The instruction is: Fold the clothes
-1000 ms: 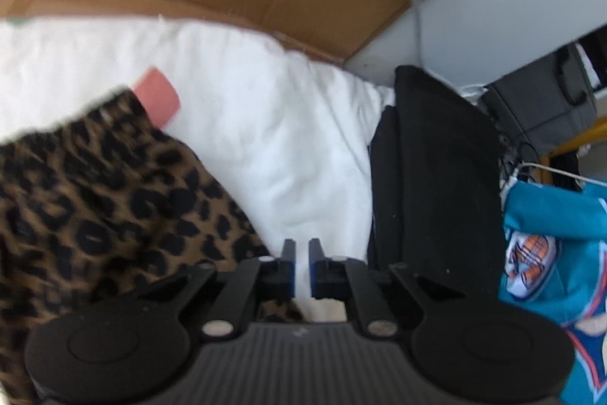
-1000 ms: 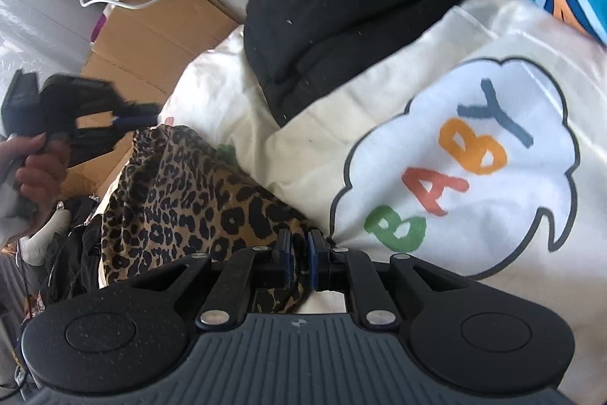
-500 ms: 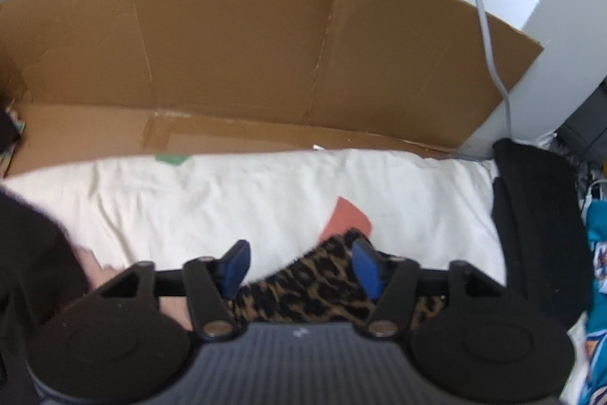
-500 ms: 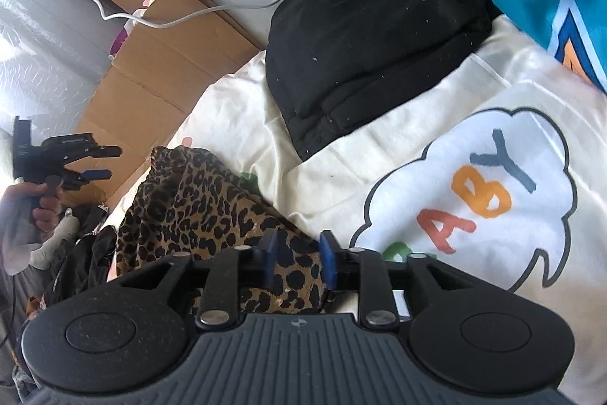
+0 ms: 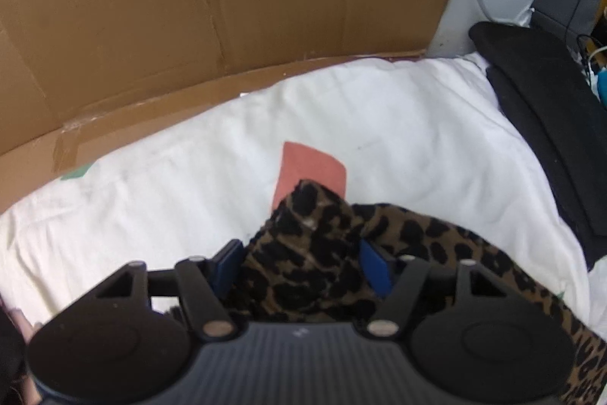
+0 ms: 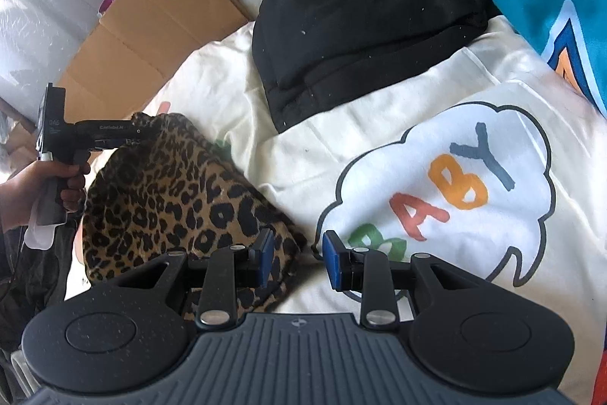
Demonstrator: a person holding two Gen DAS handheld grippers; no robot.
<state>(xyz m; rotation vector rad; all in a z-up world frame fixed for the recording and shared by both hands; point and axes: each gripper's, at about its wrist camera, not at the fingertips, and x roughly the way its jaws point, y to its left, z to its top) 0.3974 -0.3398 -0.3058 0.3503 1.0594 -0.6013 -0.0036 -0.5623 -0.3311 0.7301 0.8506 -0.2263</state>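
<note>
Left gripper (image 5: 299, 264) is opening around the leopard-print garment's (image 5: 315, 253) bunched corner; right gripper (image 6: 294, 257) is hanging released beside its fold. Next, I'm judging, a regrip for another fold.

Leopard-print garment (image 5: 322, 264): soft matt cloth, slightly fuzzy. White sheet (image 5: 398, 124): matt cotton-like cloth, creased. Black folded garment (image 6: 364, 25): matt knit, lint-flecked. Cardboard (image 5: 227, 6): matt brown, creased, taped. Left gripper (image 5: 301, 266): matt black plastic, blue pads, metal rivets.

Both grippers, left (image 5: 301, 262) and right (image 6: 296, 255), now parted; leopard-print garment (image 6: 170, 192) bunched, released by right.
</note>
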